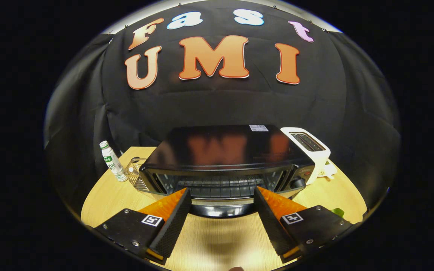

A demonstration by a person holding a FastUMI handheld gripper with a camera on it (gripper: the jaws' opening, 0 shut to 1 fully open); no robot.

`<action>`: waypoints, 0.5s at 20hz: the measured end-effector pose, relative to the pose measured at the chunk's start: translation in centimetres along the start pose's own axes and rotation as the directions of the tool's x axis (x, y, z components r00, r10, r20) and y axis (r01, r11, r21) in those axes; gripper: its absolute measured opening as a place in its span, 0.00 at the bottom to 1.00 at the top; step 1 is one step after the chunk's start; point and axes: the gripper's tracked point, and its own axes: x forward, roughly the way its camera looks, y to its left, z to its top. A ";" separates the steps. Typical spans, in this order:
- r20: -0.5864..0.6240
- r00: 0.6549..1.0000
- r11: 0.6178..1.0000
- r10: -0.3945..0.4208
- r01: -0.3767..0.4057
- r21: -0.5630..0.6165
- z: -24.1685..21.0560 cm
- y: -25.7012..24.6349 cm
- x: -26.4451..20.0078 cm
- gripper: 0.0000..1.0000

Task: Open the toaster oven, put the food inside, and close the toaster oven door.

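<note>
The black toaster oven stands on the wooden table, just ahead of my fingers. Its door looks folded down toward me, and the wire rack inside is in plain sight. The door's shiny handle lies low between my fingers. My gripper is open, fingers wide apart, with nothing between them; the fingertips reach level with the oven's front opening. A small green object peeks out from behind the right finger; I cannot tell what it is.
A white slot toaster stands against the oven's right side. Left of the oven are a wire basket and an upright white bottle with a green cap. Bare tabletop lies beneath the fingers.
</note>
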 end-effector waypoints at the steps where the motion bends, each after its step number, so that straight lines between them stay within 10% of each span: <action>1: -0.003 1.000 1.000 -0.001 0.001 -0.001 -0.5 0.0 -0.5 0.99; 10: -0.037 0.999 1.000 -0.001 0.001 -0.003 -6.2 -0.3 -3.4 0.98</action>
